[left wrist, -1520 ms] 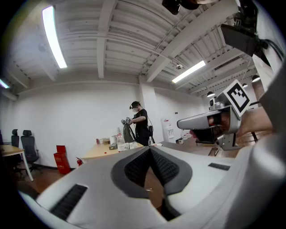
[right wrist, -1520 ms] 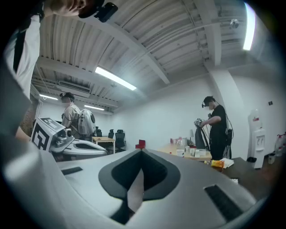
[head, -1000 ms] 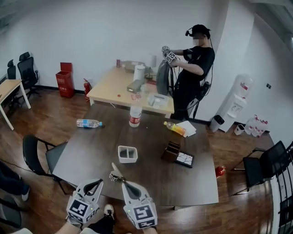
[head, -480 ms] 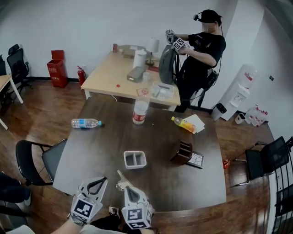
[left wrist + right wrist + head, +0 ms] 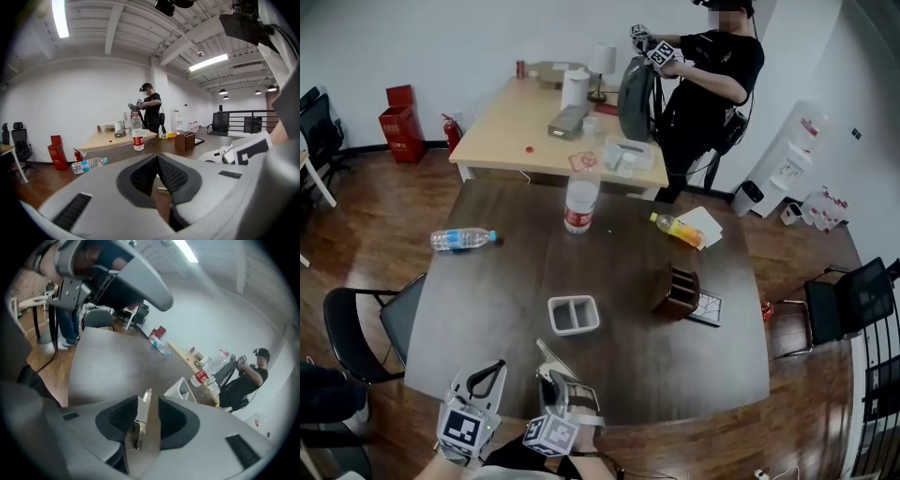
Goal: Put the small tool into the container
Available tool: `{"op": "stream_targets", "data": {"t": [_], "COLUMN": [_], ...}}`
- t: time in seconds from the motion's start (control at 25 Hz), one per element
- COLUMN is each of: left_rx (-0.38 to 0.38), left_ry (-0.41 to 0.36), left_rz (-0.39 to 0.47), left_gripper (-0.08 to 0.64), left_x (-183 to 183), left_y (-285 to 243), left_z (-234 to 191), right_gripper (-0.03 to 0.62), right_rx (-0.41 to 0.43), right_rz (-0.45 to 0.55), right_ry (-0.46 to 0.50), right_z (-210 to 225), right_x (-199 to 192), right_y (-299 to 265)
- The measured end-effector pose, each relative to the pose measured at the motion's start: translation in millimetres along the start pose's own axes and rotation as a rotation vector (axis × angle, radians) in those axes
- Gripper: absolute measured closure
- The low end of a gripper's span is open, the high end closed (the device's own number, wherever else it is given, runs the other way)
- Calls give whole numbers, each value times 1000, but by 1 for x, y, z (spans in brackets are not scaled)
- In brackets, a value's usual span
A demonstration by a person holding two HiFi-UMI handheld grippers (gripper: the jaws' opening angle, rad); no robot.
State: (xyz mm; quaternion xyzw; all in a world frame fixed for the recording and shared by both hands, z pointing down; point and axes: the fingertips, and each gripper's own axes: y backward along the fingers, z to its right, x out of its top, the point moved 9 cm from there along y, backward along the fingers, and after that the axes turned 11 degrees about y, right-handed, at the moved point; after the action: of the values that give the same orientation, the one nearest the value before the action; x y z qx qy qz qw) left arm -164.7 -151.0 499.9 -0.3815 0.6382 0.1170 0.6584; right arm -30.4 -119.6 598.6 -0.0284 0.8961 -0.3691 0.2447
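Right tongs [image 5: 149,398]: the jaws are opening. One pad has come off the small tool, so there is a gap on that side. The tool leans on the other pad.
Small tool [image 5: 142,416]: thin, flat and pale. It stands between the jaws of the right tongs, and its tip pokes out past them, toward the container.
Container [image 5: 574,330]: a little white box with an open top. It sits on the dark table [image 5: 628,366], just ahead of the right tongs. The tool is not touching it.
Left tongs [image 5: 157,159]: the jaw tips are together and nothing is between them. It is just beside the right tongs, on their left.
Standing bottle [image 5: 580,204]: it has a red label. It is well ahead of both tongs, past the container.
Lying bottle [image 5: 461,239]: it is on its side, ahead of the left tongs and off to their left.
Brown box [image 5: 675,292]: ahead of the right tongs and off to their right, near the container.
Person [image 5: 710,70]: far ahead of both tongs, past the dark table.
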Motion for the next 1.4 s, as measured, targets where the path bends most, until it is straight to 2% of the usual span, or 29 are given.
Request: {"op": "stream_targets", "data": {"t": [0.08,0.24,0.4,0.68,0.84,0.88,1.04,1.24,1.4], "left_rx": [2,11,20,7,5,6,8,-6,-12], "left_ry": [-1,-5,-10,-19,-19,-19,-11,-23,-37], "left_rz": [-5,-11,-15,-33,-43,-44,-41,-25,-8], "left_gripper": [566,566,566,566,566,566,566,566,566], "left_x": [-1,1,2,-2,-5,-5,-4,6,16], "left_y": [0,1,1,-2,-2,-2,-5,-11,-19], "left_z": [-4,-12,-19,-22,-25,-26,-28,-23,-16], "right_gripper": [448,448,448,448,499,538,580,586,586], "right_rx": [-23,-4,-56,-70,-41,-48,-96,-95,-120], "right_rz": [-43,-112,-181,-256,-277,-270,-246,-183,-113], "right_ry": [47,121,224,263,219,202,152,111,38], "right_z": [-11,-32,-35,-42,-41,-40,-26,-14,4], "right_x": [2,2,1,-2,-11,-12,-14,-14,-13], "right_y": [-7,-20,-32,-53,-62,-64,-64,-52,-27]}}
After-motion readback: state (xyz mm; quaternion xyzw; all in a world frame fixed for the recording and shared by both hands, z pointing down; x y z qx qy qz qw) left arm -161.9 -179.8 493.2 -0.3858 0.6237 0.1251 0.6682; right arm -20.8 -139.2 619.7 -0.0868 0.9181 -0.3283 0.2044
